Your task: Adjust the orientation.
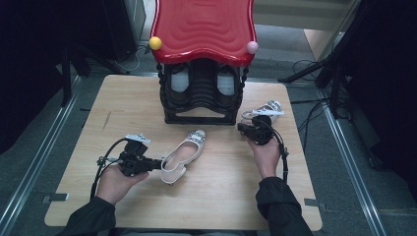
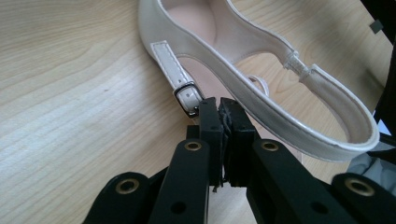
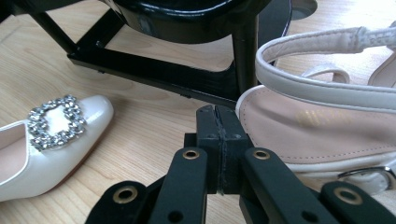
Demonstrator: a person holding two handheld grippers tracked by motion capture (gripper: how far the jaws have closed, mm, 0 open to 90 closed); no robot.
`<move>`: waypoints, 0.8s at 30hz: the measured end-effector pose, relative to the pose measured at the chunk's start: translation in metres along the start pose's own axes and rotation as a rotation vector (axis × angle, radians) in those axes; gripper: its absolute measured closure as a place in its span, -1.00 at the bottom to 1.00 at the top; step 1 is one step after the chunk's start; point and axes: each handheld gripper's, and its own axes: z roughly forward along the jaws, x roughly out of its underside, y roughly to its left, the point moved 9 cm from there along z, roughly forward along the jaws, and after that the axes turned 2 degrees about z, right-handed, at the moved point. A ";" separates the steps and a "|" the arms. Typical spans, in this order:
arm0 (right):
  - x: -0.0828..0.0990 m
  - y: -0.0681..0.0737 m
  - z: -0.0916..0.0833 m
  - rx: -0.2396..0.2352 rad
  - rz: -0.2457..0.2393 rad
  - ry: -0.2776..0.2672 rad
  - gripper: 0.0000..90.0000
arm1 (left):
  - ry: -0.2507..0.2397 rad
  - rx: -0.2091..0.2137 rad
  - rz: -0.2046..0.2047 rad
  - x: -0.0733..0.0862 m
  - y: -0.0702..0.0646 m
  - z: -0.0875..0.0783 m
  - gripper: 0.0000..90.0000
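Both claws are pressed together beside cream shoes.
Left claw (image 2: 223,109) pinches the near shoe (image 1: 183,156)'s strap; right claw (image 3: 218,116) holds nothing, far shoe (image 3: 322,116) partly cut off.

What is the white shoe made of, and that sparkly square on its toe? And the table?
The white shoe looks like smooth, slightly glossy leather or imitation leather: it catches soft highlights and shows stitched edges. The sparkly square seems to be a buckle set with small clear stones, likely glass or plastic. The table looks like pale wood or wood-patterned laminate, with visible grain lines.
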 end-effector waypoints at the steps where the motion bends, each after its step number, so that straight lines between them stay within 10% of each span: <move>1: 0.000 0.000 0.001 0.003 0.001 0.000 1.00 | 0.002 0.006 0.001 0.001 -0.003 0.001 0.96; 24: -0.002 0.002 0.006 0.013 0.011 0.000 1.00 | -0.009 0.072 0.018 0.000 -0.024 0.009 0.88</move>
